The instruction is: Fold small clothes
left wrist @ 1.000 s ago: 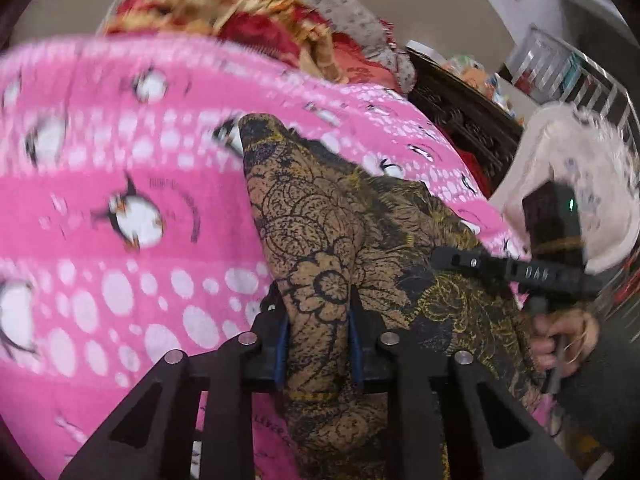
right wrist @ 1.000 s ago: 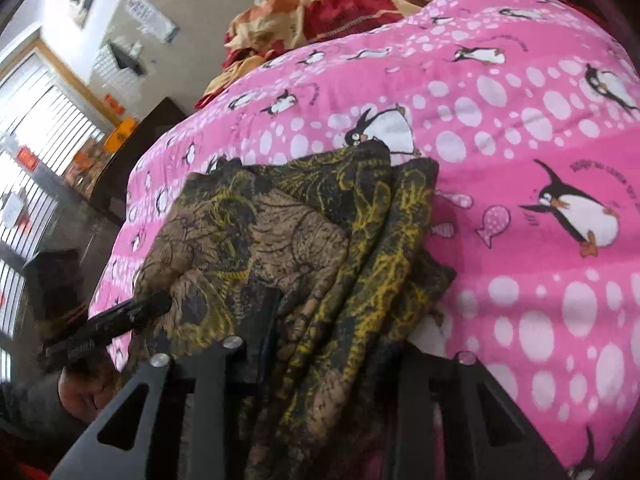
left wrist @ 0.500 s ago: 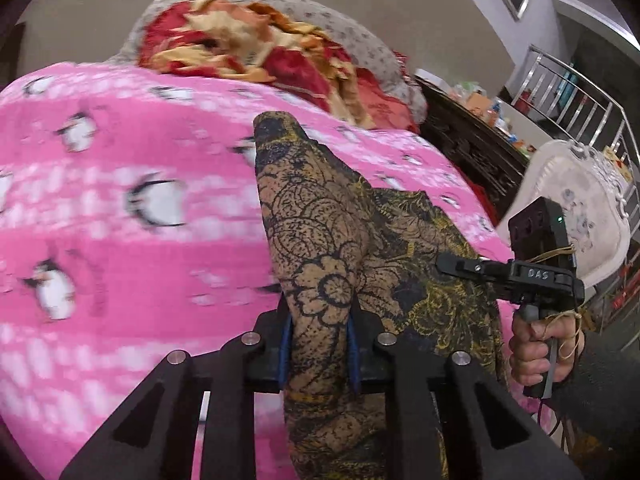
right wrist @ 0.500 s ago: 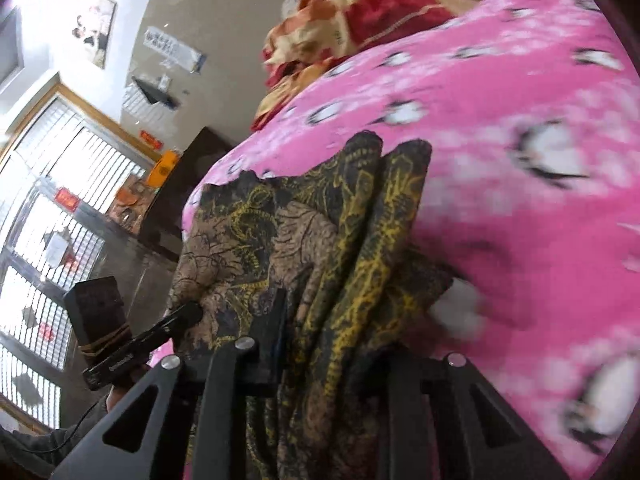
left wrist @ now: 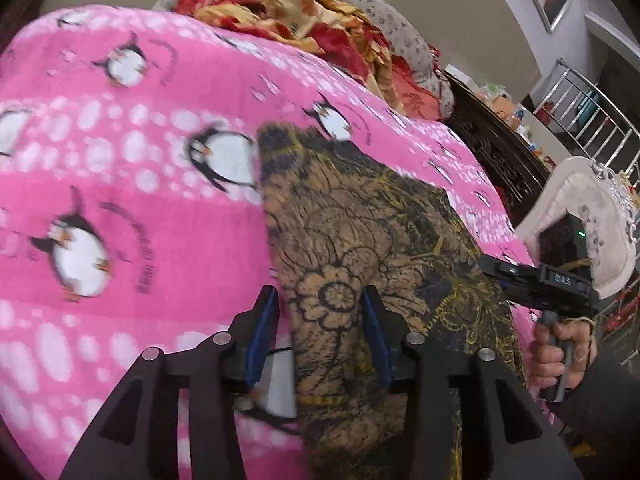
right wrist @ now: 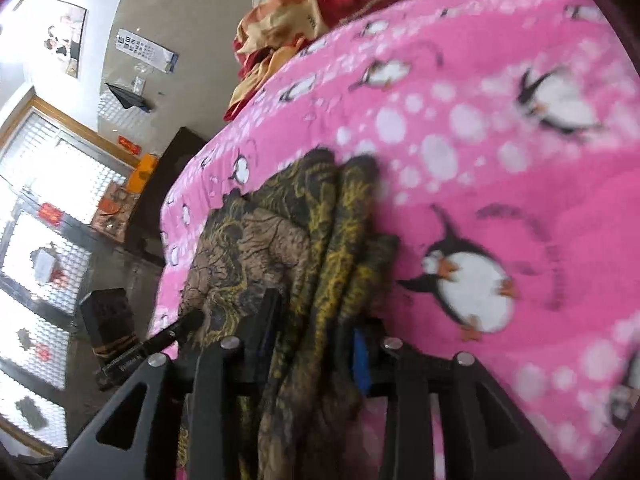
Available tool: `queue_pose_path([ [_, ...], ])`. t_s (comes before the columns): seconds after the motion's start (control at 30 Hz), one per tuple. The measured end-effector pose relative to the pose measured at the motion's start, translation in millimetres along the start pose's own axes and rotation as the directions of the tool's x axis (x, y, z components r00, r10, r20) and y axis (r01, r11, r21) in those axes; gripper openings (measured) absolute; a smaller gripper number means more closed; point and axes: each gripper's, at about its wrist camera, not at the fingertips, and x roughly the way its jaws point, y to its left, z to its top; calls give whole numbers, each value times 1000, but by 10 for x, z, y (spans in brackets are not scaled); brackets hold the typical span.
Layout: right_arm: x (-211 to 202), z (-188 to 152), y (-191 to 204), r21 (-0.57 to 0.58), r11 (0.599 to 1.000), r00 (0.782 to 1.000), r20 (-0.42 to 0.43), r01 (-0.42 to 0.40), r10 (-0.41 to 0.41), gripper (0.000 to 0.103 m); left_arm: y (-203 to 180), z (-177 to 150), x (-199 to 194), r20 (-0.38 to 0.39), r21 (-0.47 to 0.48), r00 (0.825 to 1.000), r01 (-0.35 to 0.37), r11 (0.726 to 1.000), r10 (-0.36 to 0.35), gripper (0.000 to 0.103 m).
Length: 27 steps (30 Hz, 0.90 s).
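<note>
Garment [left wrist: 360, 240] between left hand-held gripper [left wrist: 322, 306] fingers

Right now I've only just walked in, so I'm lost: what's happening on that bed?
A person is folding a brown and black floral garment on a pink penguin blanket, using two handheld grippers. The left gripper is open, its fingers either side of one end. The right gripper grips the bunched, layered other end.
</note>
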Motion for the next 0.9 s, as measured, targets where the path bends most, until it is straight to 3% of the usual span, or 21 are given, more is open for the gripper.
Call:
queue_pose_path([
  [0.1,-364,-54,144,-61,990,991,48,129,-127,33,36,-27,-301,65,-53,997,-39,998,43,20],
  [0.17,-521,-145,378,-158,978,991,45,135,-130,33,-91,-99,-502,107,-52,994,-11,999,17,20],
  [0.23,-583,-332,737,-326,936,991,44,134,-127,33,-284,-201,-602,110,-5,994,12,1000,-11,20],
  [0.3,-522,-564,1076,-472,862,983,69,182,-170,33,-492,-318,-629,95,44,995,25,999,-29,20],
  [0.37,-368,-669,1263,-531,829,983,50,175,-175,33,-616,-470,-642,90,54,995,27,998,-32,20],
  [0.4,-239,-683,1319,-535,826,982,39,179,-187,33,-633,-526,-646,92,47,995,22,999,-26,20],
  [0.47,-98,-665,1350,-517,835,977,19,190,-211,18,-634,-644,-645,81,21,997,9,1000,-11,20],
  [0.53,58,-599,1324,-527,784,937,77,328,-341,16,-580,-738,-648,55,-4,998,-3,1000,3,20],
  [0.6,143,-544,1085,-487,773,899,63,406,-433,12,-545,-847,-624,37,-10,999,1,1000,-1,20],
  [0.63,148,-520,954,-457,801,904,20,388,-427,9,-542,-896,-602,34,3,999,3,1000,-3,20],
  [0.67,101,-511,840,-447,825,925,15,346,-380,5,-555,-951,-588,36,26,999,-3,1000,2,19],
  [0.73,66,-528,788,-459,817,923,19,349,-384,1,-612,-1009,-589,53,72,998,-29,997,25,19],
  [0.9,-101,-591,937,-442,818,918,37,369,-394,1,-699,-1041,-679,61,117,996,-66,991,59,19],
])
